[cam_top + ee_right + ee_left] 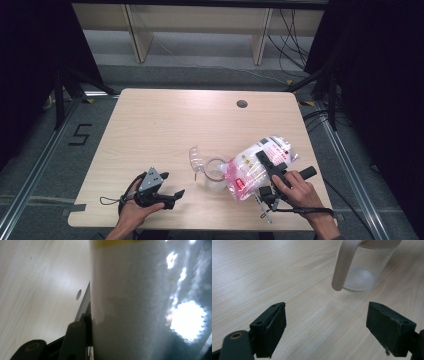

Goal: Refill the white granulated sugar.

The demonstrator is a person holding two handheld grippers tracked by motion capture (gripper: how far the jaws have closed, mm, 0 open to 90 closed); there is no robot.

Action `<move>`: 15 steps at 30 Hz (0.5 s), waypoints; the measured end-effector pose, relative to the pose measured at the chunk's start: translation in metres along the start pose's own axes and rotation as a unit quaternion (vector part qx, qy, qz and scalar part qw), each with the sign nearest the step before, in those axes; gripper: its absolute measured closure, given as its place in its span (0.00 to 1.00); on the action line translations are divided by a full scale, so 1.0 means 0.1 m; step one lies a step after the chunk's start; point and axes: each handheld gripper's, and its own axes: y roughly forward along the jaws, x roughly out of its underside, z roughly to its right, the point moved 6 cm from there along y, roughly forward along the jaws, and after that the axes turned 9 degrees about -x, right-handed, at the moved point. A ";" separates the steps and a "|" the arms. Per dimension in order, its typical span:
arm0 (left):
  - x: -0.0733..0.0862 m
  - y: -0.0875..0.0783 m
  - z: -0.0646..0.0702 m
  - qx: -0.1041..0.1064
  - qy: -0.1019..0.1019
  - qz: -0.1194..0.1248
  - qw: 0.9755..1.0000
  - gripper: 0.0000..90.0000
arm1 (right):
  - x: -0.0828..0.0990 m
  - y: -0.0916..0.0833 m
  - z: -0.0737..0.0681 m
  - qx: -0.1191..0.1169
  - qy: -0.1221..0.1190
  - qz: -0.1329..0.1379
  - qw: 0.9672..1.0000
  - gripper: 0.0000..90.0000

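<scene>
Wooden table (165,125): right gripper (272,167) jaws clamp bag (250,167) over jar (216,172).

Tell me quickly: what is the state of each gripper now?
Left gripper: open, holding nothing.
Right gripper: closed on the clear plastic bag with red and white print.

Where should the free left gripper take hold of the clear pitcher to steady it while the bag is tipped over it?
Grip the pitcher by its handle, probably coming in level from the left gripper's own side. The handle hangs as a slim bar off the wall facing those open fingers, with bare table between. The right gripper holds the bag on the far side.
</scene>
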 end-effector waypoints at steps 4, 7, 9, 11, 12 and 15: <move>0.00 0.00 0.00 -0.001 0.001 -0.003 1.000 0.18 | 0.01 -0.01 0.00 0.001 -0.003 -0.009 1.000 0.67; 0.00 0.00 0.00 0.000 0.001 0.000 1.000 0.18 | 0.02 -0.01 -0.02 -0.004 0.007 -0.009 1.000 0.68; 0.00 0.00 0.00 0.000 0.001 0.000 1.000 0.18 | 0.01 0.00 -0.01 -0.001 0.001 -0.009 1.000 0.68; 0.00 0.00 0.00 0.001 0.001 0.000 1.000 0.18 | 0.02 0.00 -0.01 -0.004 0.000 -0.009 1.000 0.68; 0.00 0.00 0.00 0.001 0.001 0.000 1.000 0.18 | 0.02 0.00 -0.01 -0.002 0.004 -0.009 1.000 0.68; 0.00 0.00 0.00 0.000 0.001 0.000 1.000 0.18 | 0.01 0.00 0.00 -0.002 -0.002 -0.004 1.000 0.69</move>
